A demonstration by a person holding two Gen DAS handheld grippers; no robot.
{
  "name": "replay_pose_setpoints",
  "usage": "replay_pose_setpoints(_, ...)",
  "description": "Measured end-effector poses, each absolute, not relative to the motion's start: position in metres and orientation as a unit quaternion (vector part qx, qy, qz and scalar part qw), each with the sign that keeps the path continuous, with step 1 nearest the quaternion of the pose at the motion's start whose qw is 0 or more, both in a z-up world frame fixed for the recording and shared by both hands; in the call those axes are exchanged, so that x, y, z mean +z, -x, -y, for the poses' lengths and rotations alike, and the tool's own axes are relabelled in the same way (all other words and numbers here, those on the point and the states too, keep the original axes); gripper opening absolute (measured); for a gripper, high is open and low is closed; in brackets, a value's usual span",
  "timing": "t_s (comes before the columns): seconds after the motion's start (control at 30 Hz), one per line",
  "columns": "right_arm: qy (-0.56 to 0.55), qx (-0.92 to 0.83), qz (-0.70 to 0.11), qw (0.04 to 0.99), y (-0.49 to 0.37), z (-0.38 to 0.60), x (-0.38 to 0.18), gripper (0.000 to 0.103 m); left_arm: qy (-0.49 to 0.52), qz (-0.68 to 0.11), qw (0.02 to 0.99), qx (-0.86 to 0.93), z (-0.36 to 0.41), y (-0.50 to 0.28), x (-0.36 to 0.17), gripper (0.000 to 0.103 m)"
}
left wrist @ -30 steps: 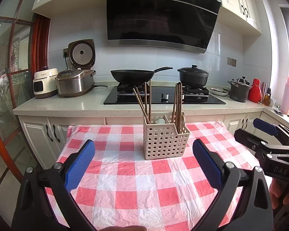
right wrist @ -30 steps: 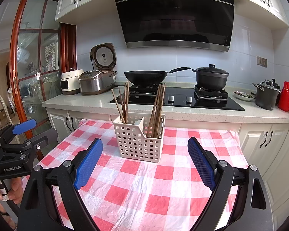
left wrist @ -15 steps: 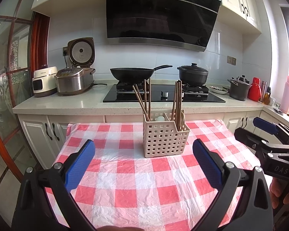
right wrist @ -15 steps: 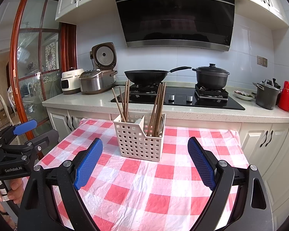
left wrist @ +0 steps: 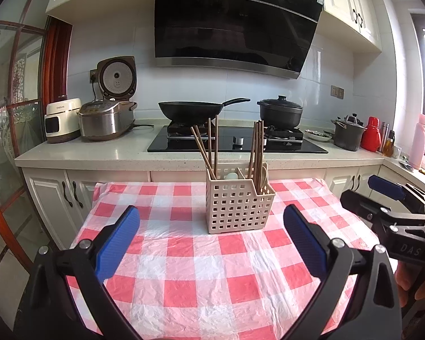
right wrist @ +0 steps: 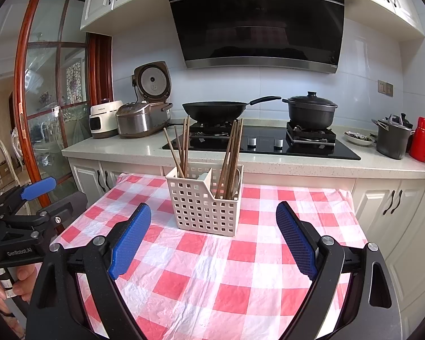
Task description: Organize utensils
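Observation:
A beige perforated utensil basket (left wrist: 238, 206) stands upright on the red-and-white checked tablecloth (left wrist: 198, 269); it also shows in the right wrist view (right wrist: 204, 206). Wooden chopsticks (left wrist: 209, 147) lean in its left compartment, more chopsticks (left wrist: 257, 150) and a spoon in the right one. A white rounded item (left wrist: 231, 175) sits low in the left compartment. My left gripper (left wrist: 211, 226) is open and empty, well short of the basket. My right gripper (right wrist: 214, 226) is open and empty, also short of it.
Behind the table runs a counter (left wrist: 99, 150) with a rice cooker (left wrist: 107, 113), a wok (left wrist: 192, 110) and a black pot (left wrist: 280, 113) on the hob. A grey pot (left wrist: 348, 136) and red flask (left wrist: 370, 137) stand at the right. A glass door (right wrist: 51, 113) is at the left.
Both gripper views have risen slightly, so the basket sits a little lower in view. Both grippers stay open and empty.

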State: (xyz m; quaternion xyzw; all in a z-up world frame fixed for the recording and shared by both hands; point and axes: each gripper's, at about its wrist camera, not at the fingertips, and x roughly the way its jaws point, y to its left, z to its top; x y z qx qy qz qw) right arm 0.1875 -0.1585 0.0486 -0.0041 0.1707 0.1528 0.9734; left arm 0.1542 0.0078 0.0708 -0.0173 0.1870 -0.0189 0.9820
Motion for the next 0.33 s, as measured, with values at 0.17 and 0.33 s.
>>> replay_pose_setpoints(0.17, 0.004, 0.148, -0.175, 0.973, -0.19, 0.16, 0.045, 0.085, 0.038, -0.21, 0.977, -0.021, -0.017, -0.165, 0.065, 0.098)
replay_pose_setpoints(0.33, 0.015, 0.118, -0.199, 0.973, -0.208, 0.173, 0.027, 0.085, 0.025, -0.247, 0.969, -0.003, -0.034, -0.187, 0.047, 0.098)
